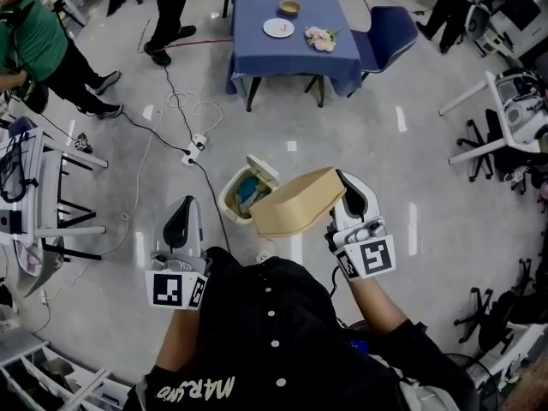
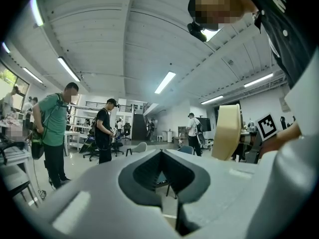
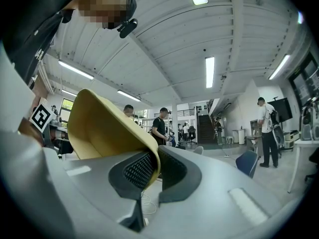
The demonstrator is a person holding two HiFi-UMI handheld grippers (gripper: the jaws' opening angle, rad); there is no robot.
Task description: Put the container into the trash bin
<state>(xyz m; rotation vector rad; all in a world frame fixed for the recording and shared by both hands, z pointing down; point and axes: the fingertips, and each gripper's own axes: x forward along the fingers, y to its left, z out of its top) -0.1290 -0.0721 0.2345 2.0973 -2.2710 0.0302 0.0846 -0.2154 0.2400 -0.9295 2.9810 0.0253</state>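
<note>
Tan container (image 1: 295, 202) hangs by the open trash bin (image 1: 229, 197), its wall clamped in our right gripper (image 1: 342, 183). Our left gripper (image 1: 186, 206) holds its fingers together, empty.

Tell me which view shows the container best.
The head view: the whole container shows there. The right gripper view shows only its wall, pinched in the right tongs; the left gripper view, just one edge.

We hold the container (image 1: 295, 202) by its rim in the right tool (image 1: 342, 183), just above and right of the trash bin (image 1: 229, 199) on the floor (image 1: 360, 127). The left tool (image 1: 182, 212) sits left of the bin, apart from it. Beyond stands the worktop (image 1: 255, 11) carrying a plate (image 1: 278, 27) and a bowl (image 1: 289, 8), with a chair (image 1: 387, 34) at its right.
</note>
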